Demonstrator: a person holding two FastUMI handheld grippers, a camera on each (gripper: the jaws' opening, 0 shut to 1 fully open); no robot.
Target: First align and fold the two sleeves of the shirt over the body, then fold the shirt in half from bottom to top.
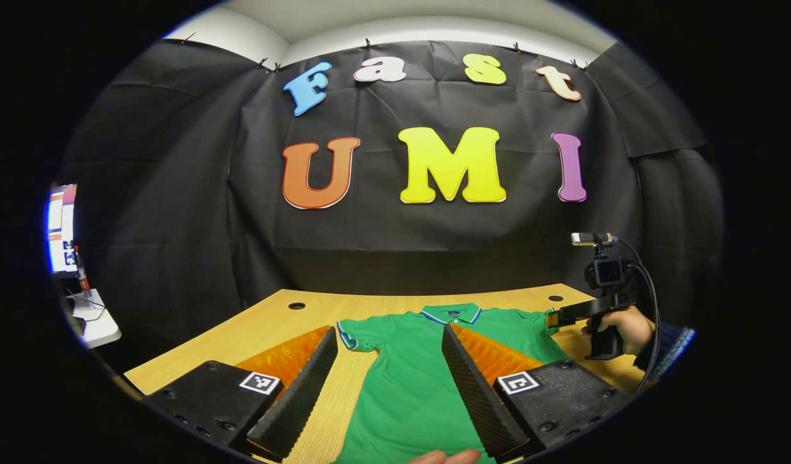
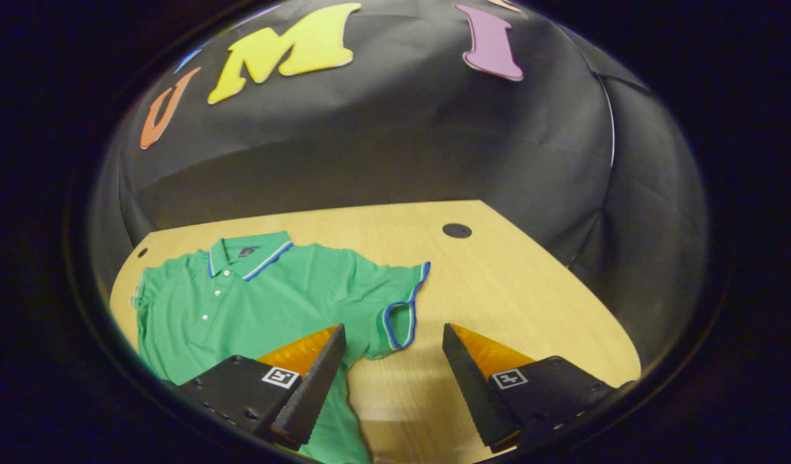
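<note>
Nearest in the left gripper view, the left gripper [image 1: 389, 386] hangs low over the table [image 1: 266, 325] with its fingers [image 1: 305, 386] spread apart and holding nothing; a fingertip of the person's hand [image 1: 444, 457] peeks in at the bottom edge. Between and beyond those fingers lies the green polo shirt [image 1: 408, 380], flat and front-up on the wooden table, its collar [image 1: 451, 314] toward the black cloth wall [image 1: 434, 232] and its blue-and-white trimmed left sleeve [image 1: 353, 335] spread out to the side. Farther off, at the shirt's other sleeve, the right gripper [image 1: 550, 319] shows, gripped by a hand [image 1: 618, 328] in a dark sleeve.

Likewise in the right gripper view, the right gripper [image 2: 392, 380] has its fingers [image 2: 318, 380] wide apart, empty, poised above the table [image 2: 498, 283] just beside the shirt's right sleeve [image 2: 395, 309]. One finger overlaps the shirt's [image 2: 254, 303] side edge in the picture; whether it touches the cloth cannot be told. Both sleeves lie unfolded. Beyond, round cable holes [image 2: 457, 230] sit near the table's far edge.
</note>
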